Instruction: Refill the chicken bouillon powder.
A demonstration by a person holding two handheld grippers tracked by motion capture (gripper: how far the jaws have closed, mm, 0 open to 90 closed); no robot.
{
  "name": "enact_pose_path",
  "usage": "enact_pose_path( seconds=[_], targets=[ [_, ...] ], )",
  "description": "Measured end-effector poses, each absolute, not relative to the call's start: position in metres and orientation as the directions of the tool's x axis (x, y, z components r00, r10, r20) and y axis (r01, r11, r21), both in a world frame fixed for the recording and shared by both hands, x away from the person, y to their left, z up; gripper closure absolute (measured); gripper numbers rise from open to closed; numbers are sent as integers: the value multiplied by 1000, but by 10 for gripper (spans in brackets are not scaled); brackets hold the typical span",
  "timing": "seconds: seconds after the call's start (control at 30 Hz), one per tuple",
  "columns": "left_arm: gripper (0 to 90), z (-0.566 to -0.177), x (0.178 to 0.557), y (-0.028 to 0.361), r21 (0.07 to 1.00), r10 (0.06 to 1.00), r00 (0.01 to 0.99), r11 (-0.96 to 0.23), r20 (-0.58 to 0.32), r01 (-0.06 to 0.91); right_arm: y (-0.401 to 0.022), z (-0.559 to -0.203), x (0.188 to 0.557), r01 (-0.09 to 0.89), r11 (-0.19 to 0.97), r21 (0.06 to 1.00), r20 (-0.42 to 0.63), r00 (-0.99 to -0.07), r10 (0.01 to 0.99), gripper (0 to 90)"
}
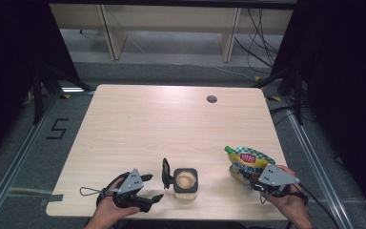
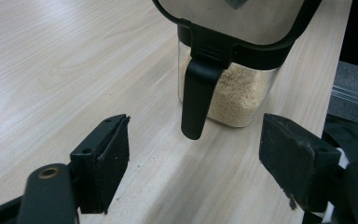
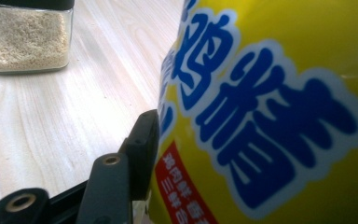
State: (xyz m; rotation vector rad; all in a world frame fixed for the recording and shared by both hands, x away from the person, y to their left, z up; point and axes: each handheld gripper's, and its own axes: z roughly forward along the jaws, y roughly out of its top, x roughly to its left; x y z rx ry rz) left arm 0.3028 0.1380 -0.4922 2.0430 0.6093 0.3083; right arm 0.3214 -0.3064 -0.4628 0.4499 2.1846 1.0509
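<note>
A: Where's the left hand (image 1: 108, 210)?

B: Low at the near left edge of the table (image 1: 138, 119), coming up from the bottom of the high view. It carries the left gripper (image 1: 153, 187) lying roughly level, pointing right toward the jar (image 1: 186, 183). The grey plate on its top faces up.

A: Jaws?

B: Spread wide, with nothing between them. In the left gripper view the left gripper (image 2: 193, 156) looks along the wood at the jar (image 2: 235, 93), which stands just ahead. The jar's lid (image 2: 235, 21) is swung up and its black latch (image 2: 196, 100) hangs down the near side, just short of the pads.

A: And the jar itself?

B: Clear, square, part full of pale grains, upright near the front edge, about midway between the two hands.

A: The right hand (image 1: 290, 202)?

B: At the near right corner, wrist angled inward, so the right gripper (image 1: 248, 177) points up and left at the pouch (image 1: 248, 162). The pouch is yellow with a green cap and lies on the table.

A: Is it gripped?

B: The right gripper view has the pouch (image 3: 270, 112) up close, and one jaw lies against its side. The other jaw is hidden behind it, so I cannot tell whether the jaws press on it.
</note>
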Motion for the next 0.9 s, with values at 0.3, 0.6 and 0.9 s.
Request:
enact_pose_path(
  seconds=[0.3, 0.6, 0.9],
  targets=[
    [241, -493, 303, 138, 854, 524, 852, -435, -18, 286, -309, -463, 313, 53, 593, 803, -405, -681, 610, 467],
    [241, -493, 302, 137, 853, 531, 847, -428, -31, 300, -326, -460, 306, 109, 485, 868, -310, -644, 699, 352],
    [241, -493, 302, 137, 853, 529, 848, -429, -28, 296, -328, -461, 304, 122, 481, 868, -302, -638, 708, 321]
  ],
)
